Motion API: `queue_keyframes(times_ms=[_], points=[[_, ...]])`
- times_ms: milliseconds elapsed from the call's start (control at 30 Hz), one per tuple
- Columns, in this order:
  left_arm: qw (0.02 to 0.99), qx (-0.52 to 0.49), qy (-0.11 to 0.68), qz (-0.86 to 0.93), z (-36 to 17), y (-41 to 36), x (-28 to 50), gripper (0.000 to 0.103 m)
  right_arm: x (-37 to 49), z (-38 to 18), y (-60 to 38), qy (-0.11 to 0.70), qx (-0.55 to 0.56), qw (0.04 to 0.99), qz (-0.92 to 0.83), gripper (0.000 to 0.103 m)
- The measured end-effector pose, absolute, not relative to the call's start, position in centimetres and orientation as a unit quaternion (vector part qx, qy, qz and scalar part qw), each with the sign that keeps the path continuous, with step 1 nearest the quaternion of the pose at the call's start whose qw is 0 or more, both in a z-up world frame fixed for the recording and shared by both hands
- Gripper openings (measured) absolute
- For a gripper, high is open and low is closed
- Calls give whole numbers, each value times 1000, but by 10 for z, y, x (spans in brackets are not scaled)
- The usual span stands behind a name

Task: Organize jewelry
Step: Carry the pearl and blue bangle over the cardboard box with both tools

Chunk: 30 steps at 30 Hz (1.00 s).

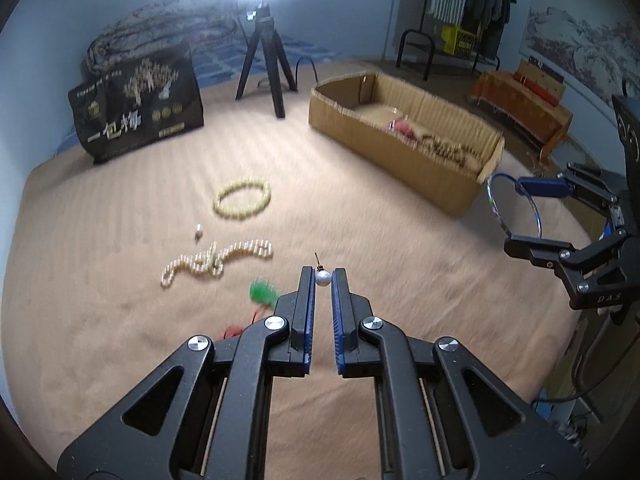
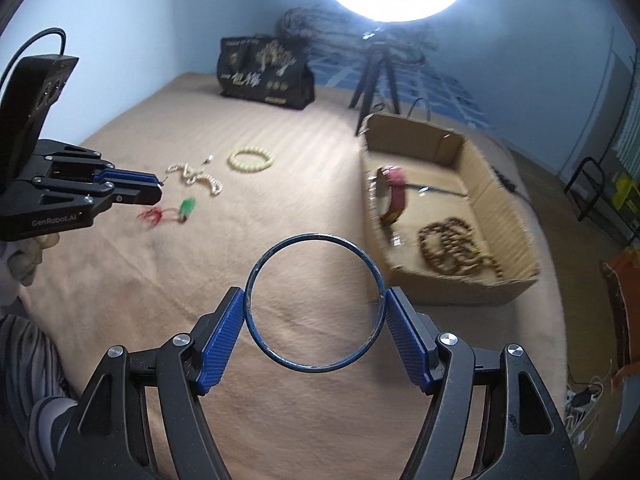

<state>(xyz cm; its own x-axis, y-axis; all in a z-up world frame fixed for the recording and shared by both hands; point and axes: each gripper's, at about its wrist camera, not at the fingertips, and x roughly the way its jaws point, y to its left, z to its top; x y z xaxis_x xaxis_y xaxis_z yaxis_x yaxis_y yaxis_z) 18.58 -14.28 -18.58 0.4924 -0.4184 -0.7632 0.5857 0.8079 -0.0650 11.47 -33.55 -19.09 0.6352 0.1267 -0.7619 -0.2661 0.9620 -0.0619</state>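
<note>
We hold two pieces above the bed, and our guess is that both go next to the box (image 1: 400,148) at the far right of the blanket (image 1: 320,208). To do this well we should carry each piece level and unhurried, bring it over the open top before lowering, and let go only once it is low inside, clear of the red bracelet (image 2: 394,196) and the brown beads (image 2: 452,248) already lying there. The pearl is small and round, so it could roll or bounce if dropped from high; the bangle is rigid and springy under pressure, so a sudden release could flick it sideways.

The left gripper (image 1: 323,276) is clenched on the pearl earring (image 1: 322,277), which sits right at the fingertips, its thin post sticking up past them. That is a shallow hold, so we should avoid jolts.

The right gripper (image 2: 315,304) grasps the blue bangle (image 2: 315,236) across its width: each pad presses one side of the ring, and most of the hoop stands out beyond the tips, with the box just ahead and to the right of it.

Still on the blanket, near its middle, lie a yellow bracelet (image 1: 242,200), a pearl strand (image 1: 216,262), a second earring (image 1: 198,233) and a green pendant (image 1: 262,292) with a red cord (image 2: 154,214).
</note>
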Motion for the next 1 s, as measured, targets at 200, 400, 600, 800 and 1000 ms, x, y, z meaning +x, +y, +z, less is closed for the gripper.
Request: queue_keyframes(times_ms=[200, 400, 600, 800, 1000], points=[[867, 86, 389, -301, -166, -162, 199, 7, 120, -171, -358, 395, -77, 911, 90, 71], [876, 61, 370, -302, -150, -180, 219, 7, 128, -159, -381, 382, -70, 919, 69, 71], [881, 41, 363, -301, -144, -202, 241, 7, 144, -155, -399, 376, -61, 923, 48, 71], [879, 32, 365, -306, -144, -227, 266, 7, 162, -157, -414, 373, -48, 926, 36, 71], [879, 41, 360, -311, -146, -257, 284, 7, 181, -163, -423, 376, -49, 925, 31, 71]])
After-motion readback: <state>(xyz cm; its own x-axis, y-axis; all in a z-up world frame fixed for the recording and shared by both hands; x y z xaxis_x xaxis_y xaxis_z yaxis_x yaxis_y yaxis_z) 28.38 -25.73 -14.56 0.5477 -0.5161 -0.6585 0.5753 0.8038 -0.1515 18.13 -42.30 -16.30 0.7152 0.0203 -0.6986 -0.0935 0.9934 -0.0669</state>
